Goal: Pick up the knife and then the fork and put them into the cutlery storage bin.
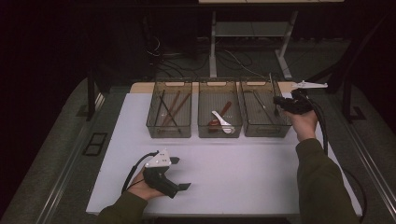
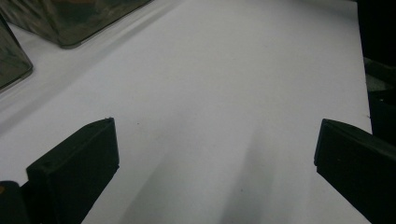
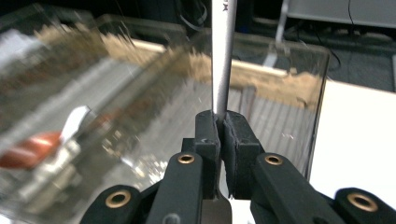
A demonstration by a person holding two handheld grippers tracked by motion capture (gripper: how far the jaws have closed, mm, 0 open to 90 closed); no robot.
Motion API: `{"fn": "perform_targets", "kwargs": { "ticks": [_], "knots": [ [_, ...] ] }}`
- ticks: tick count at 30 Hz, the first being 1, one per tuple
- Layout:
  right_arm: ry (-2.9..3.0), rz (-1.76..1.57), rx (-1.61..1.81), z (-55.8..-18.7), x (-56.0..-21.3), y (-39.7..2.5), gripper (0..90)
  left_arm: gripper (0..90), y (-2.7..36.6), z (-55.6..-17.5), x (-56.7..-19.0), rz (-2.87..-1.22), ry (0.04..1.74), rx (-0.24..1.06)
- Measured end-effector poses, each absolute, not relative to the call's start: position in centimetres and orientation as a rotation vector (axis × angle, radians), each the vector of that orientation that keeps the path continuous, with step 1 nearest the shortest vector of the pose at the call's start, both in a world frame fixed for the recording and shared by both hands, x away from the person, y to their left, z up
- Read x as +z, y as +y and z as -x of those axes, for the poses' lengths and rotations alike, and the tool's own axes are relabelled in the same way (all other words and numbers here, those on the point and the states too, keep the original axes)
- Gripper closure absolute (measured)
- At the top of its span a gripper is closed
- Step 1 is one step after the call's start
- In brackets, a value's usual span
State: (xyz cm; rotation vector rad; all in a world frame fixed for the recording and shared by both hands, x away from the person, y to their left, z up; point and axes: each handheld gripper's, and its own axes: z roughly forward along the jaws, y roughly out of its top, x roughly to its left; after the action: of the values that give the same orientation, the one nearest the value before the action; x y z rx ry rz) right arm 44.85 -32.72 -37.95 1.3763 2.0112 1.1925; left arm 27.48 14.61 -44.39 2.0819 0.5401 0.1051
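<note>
Right gripper (image 3: 221,122) clamped on metal utensil (image 3: 223,56) above the right bin (image 1: 261,128), not dropped yet. Left gripper (image 2: 215,154) spread wide, idle, near that bin.

metal utensil (image 3: 222,56) | silver, slim handle | upright | above right bin (image 1: 262,127)

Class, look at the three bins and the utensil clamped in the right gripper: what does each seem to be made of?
The three bins look like clear, smoke-tinted plastic with a glossy finish: their contents show through the walls. The utensil in the right gripper looks like polished metal, probably steel: silvery grey, smooth, with a bright sheen along its handle.
</note>
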Motion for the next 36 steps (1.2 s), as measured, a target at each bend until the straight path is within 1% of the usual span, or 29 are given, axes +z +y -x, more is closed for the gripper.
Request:
{"fn": "perform_targets", "kwargs": {
  "ticks": [6, 7, 9, 11, 13, 22, 36],
  "knots": [
    [2.082, -1.379, 1.085, -45.0, -39.0, -31.9, 83.8, 0.0, 14.5, -27.4, -44.4, -2.085, 0.533, 0.1],
    [2.092, -1.387, 1.058, -44.9, -39.1, -31.9, 82.0, 0.0, 14.5, -27.4, -44.4, -2.084, 0.531, 0.101],
    [2.107, -1.415, 1.069, -44.9, -39.1, -32.0, 68.5, 0.0, 14.5, -27.4, -44.4, -2.081, 0.532, 0.1],
    [2.104, -1.405, 1.057, -44.6, -38.9, -32.0, 65.1, 0.0, 14.5, -27.4, -44.4, -2.082, 0.531, 0.101],
    [2.096, -1.399, 1.07, -44.4, -38.7, -32.2, 58.5, 0.0, 14.5, -27.4, -44.4, -2.086, 0.531, 0.1],
    [2.088, -1.409, 1.163, -43.1, -38.3, -32.9, 44.0, 0.0, 14.6, -27.5, -44.4, -2.087, 0.536, 0.105],
    [2.058, -1.36, 1.294, -40.3, -37.5, -32.6, 27.0, 0.0, 14.6, -27.6, -44.4, -2.084, 0.553, 0.116]
  ]
}}
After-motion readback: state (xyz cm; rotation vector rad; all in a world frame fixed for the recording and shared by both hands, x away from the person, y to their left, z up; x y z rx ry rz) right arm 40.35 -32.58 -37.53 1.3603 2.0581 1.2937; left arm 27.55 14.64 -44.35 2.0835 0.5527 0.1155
